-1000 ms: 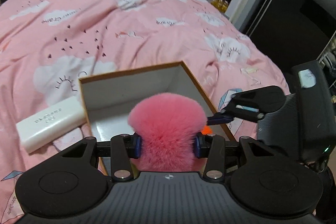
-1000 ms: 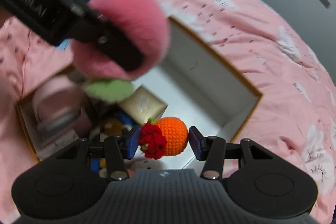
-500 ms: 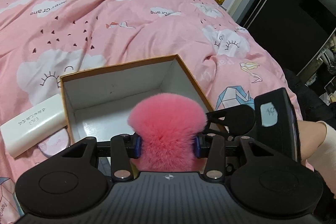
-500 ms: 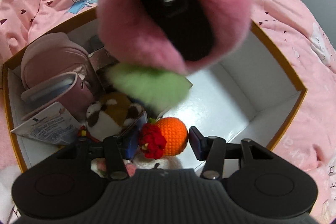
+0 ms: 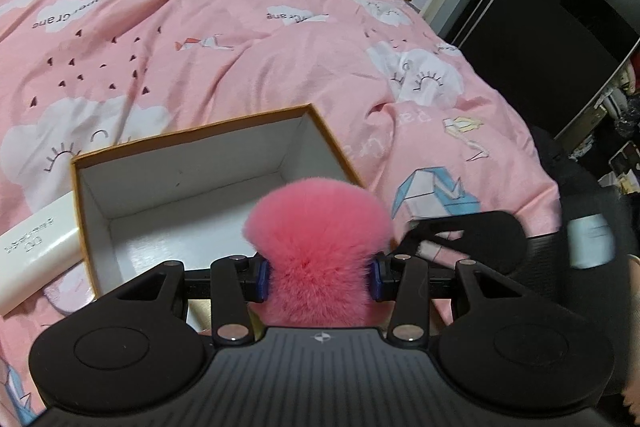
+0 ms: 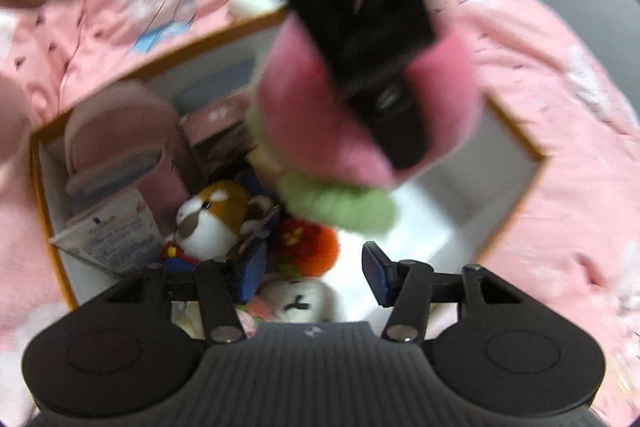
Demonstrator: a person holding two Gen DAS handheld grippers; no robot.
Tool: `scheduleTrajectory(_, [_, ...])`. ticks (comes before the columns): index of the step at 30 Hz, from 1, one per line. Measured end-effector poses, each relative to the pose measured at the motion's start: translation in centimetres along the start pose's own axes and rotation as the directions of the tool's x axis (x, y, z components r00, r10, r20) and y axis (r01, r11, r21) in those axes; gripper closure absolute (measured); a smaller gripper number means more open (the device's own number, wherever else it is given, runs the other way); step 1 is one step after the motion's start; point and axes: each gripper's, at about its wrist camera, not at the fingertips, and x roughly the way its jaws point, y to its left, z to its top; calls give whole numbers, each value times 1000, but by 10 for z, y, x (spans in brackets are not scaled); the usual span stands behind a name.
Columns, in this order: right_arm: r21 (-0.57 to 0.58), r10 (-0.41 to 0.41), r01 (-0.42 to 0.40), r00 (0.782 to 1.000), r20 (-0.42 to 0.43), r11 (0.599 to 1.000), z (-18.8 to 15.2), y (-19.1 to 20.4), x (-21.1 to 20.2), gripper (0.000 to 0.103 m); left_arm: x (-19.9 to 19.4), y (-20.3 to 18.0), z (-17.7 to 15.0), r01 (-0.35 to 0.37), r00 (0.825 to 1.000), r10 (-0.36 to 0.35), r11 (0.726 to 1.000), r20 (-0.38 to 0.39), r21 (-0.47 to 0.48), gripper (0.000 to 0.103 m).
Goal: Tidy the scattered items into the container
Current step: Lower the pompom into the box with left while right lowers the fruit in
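The left gripper (image 5: 318, 281) clenched the pink pompom (image 5: 318, 227) above the box (image 5: 192, 135), whose far end looked bare in its own view. The right view showed the near end crowded with a pouch (image 6: 120, 147), fox plush (image 6: 216, 215) and orange toy (image 6: 308, 247); the right gripper (image 6: 314, 273) stood released, the toy touching its left pad only.

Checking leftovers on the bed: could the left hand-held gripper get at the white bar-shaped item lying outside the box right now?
Probably not yet: the left hand-held gripper is shut on the pink pompom. The white bar-shaped item lies uncovered beside the box.
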Motion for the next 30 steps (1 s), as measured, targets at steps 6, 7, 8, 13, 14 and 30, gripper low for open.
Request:
scheduleTrajectory(6, [166,-143,125,984,101,978,-9,-25,-55,39,11,-8,7,45,999,-44,998,6,-34,53])
scheduleTrajectory(7, [196,-171,148,979,109,969,-12,-29,-62,39,15,-8,7,48,999,-47,998,6,-39,53])
scheduleTrajectory(8, [221,-196,168,974,111,961,-15,-33,-65,39,20,-8,8,52,999,-52,998,6,-48,53])
scheduleTrajectory(13, [369,-253,206,964,83,906,-32,-45,-60,39,53,-4,8,31,999,-33,996,-30,-85,53])
scheduleTrajectory(14, [391,-253,204,964,79,898,-34,-48,-56,39,59,-4,7,26,999,-30,996,-44,-90,53])
scheduleTrajectory(30, [508,-236,179,970,50,843,-52,-26,-31,39,103,5,-11,-9,986,-8,995,-168,-99,48])
